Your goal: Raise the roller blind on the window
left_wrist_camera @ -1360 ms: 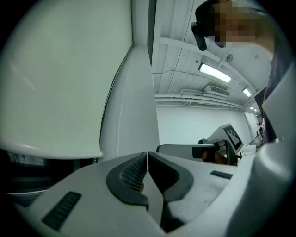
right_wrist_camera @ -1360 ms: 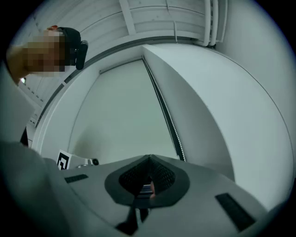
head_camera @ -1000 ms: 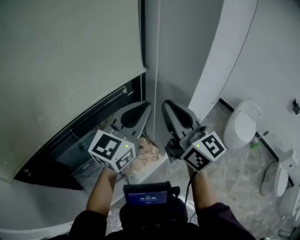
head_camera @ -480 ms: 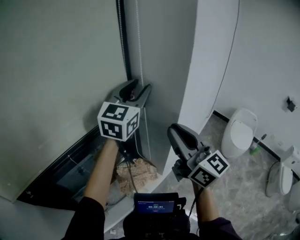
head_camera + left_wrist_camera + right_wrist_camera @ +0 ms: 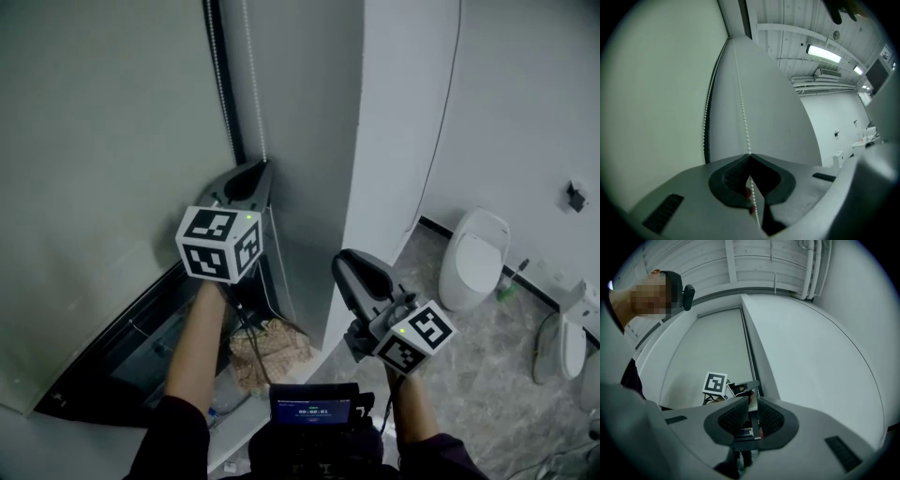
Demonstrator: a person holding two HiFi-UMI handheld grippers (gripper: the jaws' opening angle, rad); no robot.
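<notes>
Left gripper (image 5: 749,155): jaws are closed together on the bead chain (image 5: 742,112). The chain enters at the tips, passes on btw. the pads and runs straight upward. A second strand (image 5: 708,108) hangs just beside it, along the edge of the roller blind (image 5: 656,93). In head view this gripper is held up at the blind's right edge, in the corner w/ the grey wall (image 5: 309,112). The blind is down over most of the window. Only a dark strip of glass (image 5: 141,328) shows under its bottom edge.

Right gripper (image 5: 751,401): jaws have just been opening. A narrow gap now stands btw. them w/ nothing in it; the left gripper is only seen through it, farther off. In head view it is lower and more to the right, apart from the chain, in front of a white pillar (image 5: 398,122). A toilet (image 5: 473,258) stands on the marble floor (image 5: 487,375) at right.
</notes>
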